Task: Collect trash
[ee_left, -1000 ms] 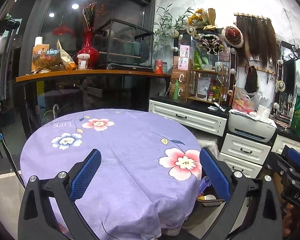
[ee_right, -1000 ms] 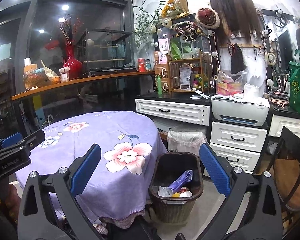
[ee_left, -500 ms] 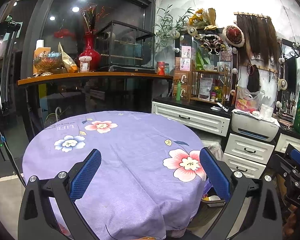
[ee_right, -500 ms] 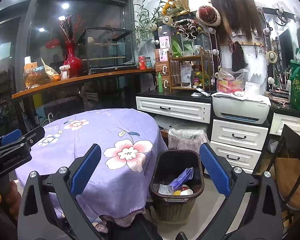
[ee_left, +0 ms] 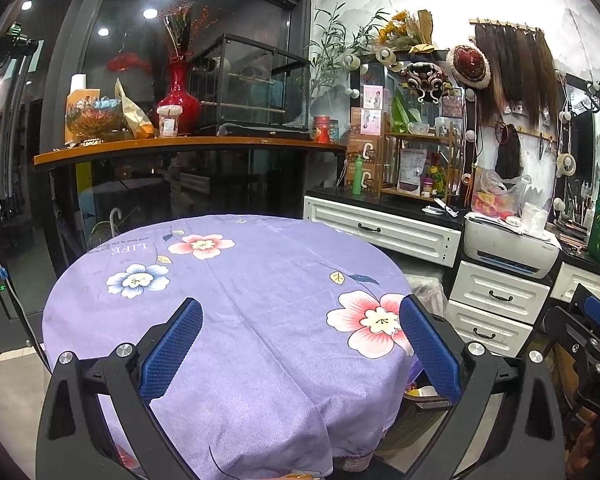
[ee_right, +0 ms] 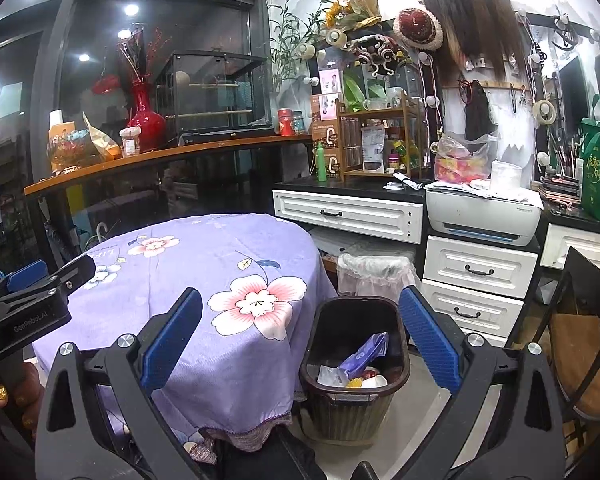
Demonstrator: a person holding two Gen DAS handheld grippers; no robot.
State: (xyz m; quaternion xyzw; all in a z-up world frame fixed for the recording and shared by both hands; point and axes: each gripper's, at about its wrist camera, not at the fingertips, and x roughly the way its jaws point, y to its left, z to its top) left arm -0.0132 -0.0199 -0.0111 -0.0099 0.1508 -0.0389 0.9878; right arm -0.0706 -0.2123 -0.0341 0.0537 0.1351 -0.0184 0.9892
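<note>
Cluttered shelves, a dark glass front and white drawers ring a round table draped in a lilac flower-print cloth (ee_left: 236, 320), which serves as the landmark. Behind the table, at the left, a curved orange-wood counter (ee_left: 188, 145) carries a glossy red vase (ee_left: 179, 96). Behind the table to the right stands a row of white drawer units (ee_right: 476, 272) with a white printer (ee_right: 484, 216) on top.

Over the table's near edge hangs the left gripper (ee_left: 300, 344), its blue-padded fingers (ee_left: 172, 352) spread wide with nothing between them; only lilac cloth shows in the gap. In the right wrist view this same gripper appears at the table's left side, held by a hand with gold-painted nails (ee_right: 8, 396).

Just off the table's right edge, on the floor, sits a dark ribbed plastic wastebasket (ee_right: 352, 408). Inside it lies the collected trash (ee_right: 356, 364): a purple wrapper leaning against the wall, with white, yellow and red scraps beneath. Behind the basket, a second bin lined with a clear bag (ee_right: 374, 276) stands against the drawers.

The right gripper (ee_right: 300, 344) hovers above and in front of the wastebasket, well apart from it, fingers parted fully and empty. The basket's mouth falls between the two pads, nearer the right-hand one. Right of the basket, a black-framed chair with a brown seat (ee_right: 580, 344) stands.
</note>
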